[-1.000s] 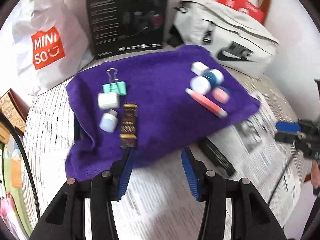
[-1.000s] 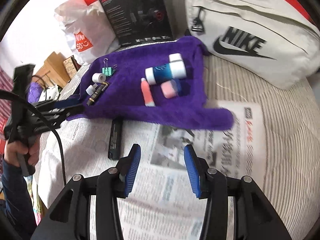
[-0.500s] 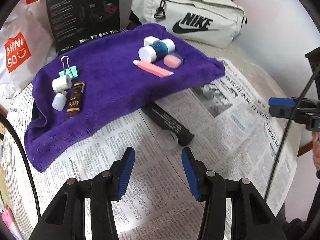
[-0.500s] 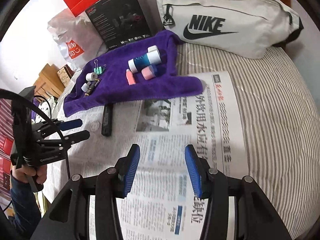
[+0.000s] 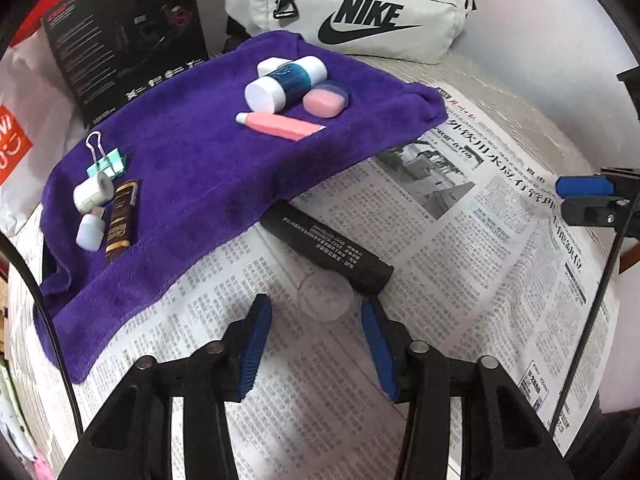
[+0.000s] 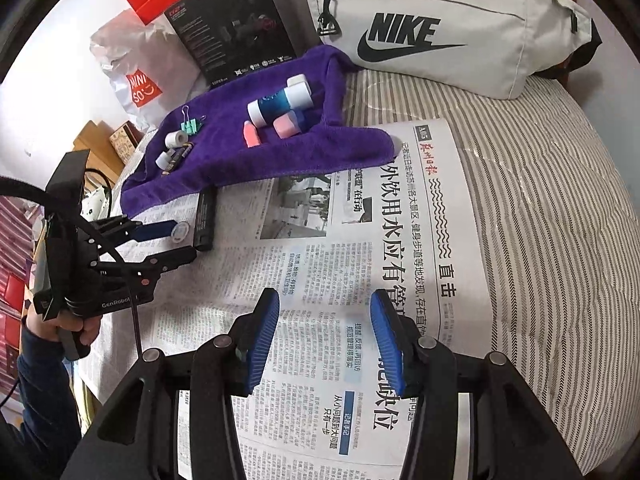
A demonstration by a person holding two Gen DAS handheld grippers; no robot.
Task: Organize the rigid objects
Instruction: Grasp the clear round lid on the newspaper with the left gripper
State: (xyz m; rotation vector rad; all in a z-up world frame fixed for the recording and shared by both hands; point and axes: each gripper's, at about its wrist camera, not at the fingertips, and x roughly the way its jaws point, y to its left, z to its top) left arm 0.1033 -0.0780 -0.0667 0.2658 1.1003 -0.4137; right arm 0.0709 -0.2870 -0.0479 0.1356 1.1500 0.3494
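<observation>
Below centre of the left wrist view, the left hand-held gripper [image 5: 316, 320] stands wide open and empty, its blue pads flanking a small clear round lid [image 5: 325, 295] that lies on the newspaper [image 5: 460, 240]; no contact is visible. A black rectangular bar [image 5: 326, 247] lies just beyond the lid, apparently touching it, with its far end at the edge of the purple towel [image 5: 192, 160]. On the towel, at upper centre, sit a blue-and-white bottle [image 5: 286, 82], a pink tube [image 5: 280, 125] and a pink oval case [image 5: 323, 103]; at mid-left lie a green binder clip [image 5: 106, 162], a white roll [image 5: 93, 192], a small white vial [image 5: 89, 232] and a brown tube [image 5: 120, 222].

Lower centre of the right wrist view shows the right hand-held gripper [image 6: 324, 332], likewise wide open and empty, over bare newspaper, well apart from every item.

Judged step: approach to the lid, presumably for transfer to the towel. The next move calls for lowering the left pads around the lid's rim without nudging the bar, then closing gently, since the lid is shallow and may slip.
</observation>
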